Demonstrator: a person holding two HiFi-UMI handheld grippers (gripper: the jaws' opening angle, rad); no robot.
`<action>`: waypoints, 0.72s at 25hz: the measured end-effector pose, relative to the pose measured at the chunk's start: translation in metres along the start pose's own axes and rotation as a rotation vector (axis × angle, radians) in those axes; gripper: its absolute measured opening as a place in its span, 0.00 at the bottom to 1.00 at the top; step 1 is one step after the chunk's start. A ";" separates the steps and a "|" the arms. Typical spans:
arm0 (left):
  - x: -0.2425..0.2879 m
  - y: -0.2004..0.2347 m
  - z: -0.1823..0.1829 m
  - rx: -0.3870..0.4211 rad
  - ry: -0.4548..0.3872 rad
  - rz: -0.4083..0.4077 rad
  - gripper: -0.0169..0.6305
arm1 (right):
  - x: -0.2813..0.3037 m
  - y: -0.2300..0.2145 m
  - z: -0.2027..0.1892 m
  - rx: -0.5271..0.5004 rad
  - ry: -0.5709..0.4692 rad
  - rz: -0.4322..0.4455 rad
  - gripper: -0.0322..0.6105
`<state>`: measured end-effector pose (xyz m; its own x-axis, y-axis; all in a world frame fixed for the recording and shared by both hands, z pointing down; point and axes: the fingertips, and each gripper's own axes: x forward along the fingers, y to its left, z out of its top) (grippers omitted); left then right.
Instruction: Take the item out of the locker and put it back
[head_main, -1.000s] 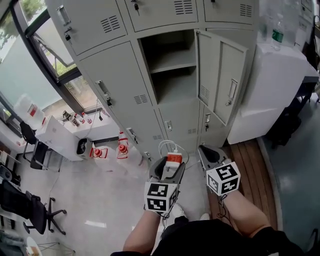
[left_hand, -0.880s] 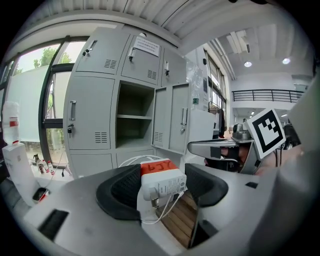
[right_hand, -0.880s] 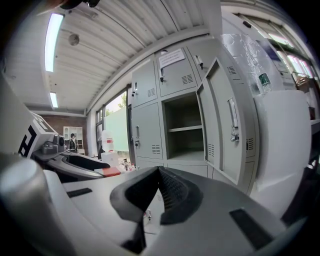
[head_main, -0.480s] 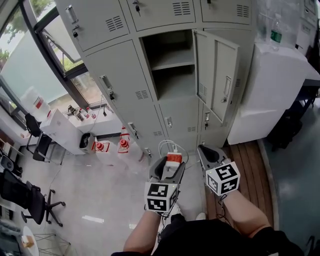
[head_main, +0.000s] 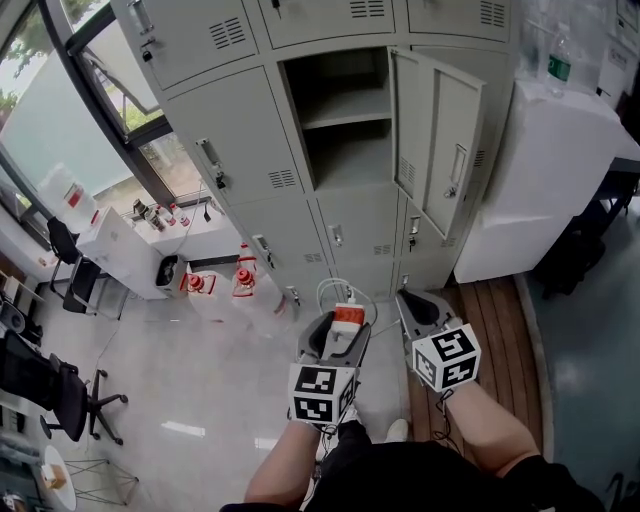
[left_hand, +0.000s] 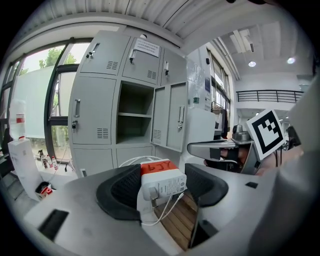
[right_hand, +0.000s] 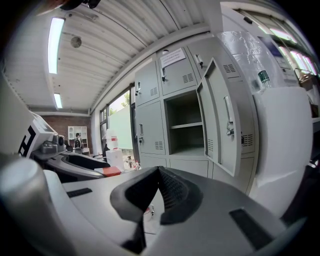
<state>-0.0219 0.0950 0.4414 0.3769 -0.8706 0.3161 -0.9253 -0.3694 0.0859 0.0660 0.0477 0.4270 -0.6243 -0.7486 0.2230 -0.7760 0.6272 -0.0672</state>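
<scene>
**Charger in your left claw, locker open ahead**

Your left gripper (head_main: 343, 330) is clamped on a white charger (head_main: 347, 318) with an orange top. Both pads press against its sides. Its white cable (head_main: 335, 292) loops out past the jaw tips. So the charger is outside the locker (head_main: 240, 150), held low in front of the bottom row of doors and over the floor (head_main: 210, 390).

Your right gripper (head_main: 412, 303) sits just beside the left one, apart from it. Its pads are pressed together with nothing between them.

The open compartment (head_main: 345, 150) is in the middle column, above and ahead of both grippers. A shelf (head_main: 345, 108) splits it into an upper and a lower level. Its door (head_main: 440, 150) hangs at the right edge of the opening and swings out toward you, on your right gripper's side. That is the one thing jutting into the approach. The compartments to the left, above and below are closed, with handles and vent slots showing.

Right of the locker stands a white cabinet (head_main: 545, 180) against the open door's side. A green-labelled bottle (head_main: 558, 62) stands on its top. A wooden platform (head_main: 495, 330) lies on the floor at the cabinet's foot, under your right gripper.

On the left, two red-and-white jugs (head_main: 243, 283) stand on the floor at the locker's base. Beyond them a white table (head_main: 115, 262) with small clutter stands by the window (head_main: 70, 130). Black chairs (head_main: 55, 405) fill the lower-left corner of the floor, well away from you.
</scene>
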 end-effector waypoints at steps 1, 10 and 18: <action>0.002 0.001 0.000 0.002 0.002 -0.001 0.46 | 0.002 -0.001 0.000 0.002 0.000 -0.002 0.13; 0.020 0.015 0.012 0.019 0.003 -0.019 0.46 | 0.017 -0.013 0.002 0.017 0.002 -0.027 0.13; 0.040 0.037 0.036 0.047 -0.016 -0.044 0.46 | 0.043 -0.020 0.013 0.024 -0.002 -0.055 0.13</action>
<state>-0.0397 0.0342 0.4229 0.4178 -0.8585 0.2974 -0.9051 -0.4216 0.0545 0.0533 0.0004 0.4257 -0.5805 -0.7826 0.2246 -0.8113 0.5795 -0.0777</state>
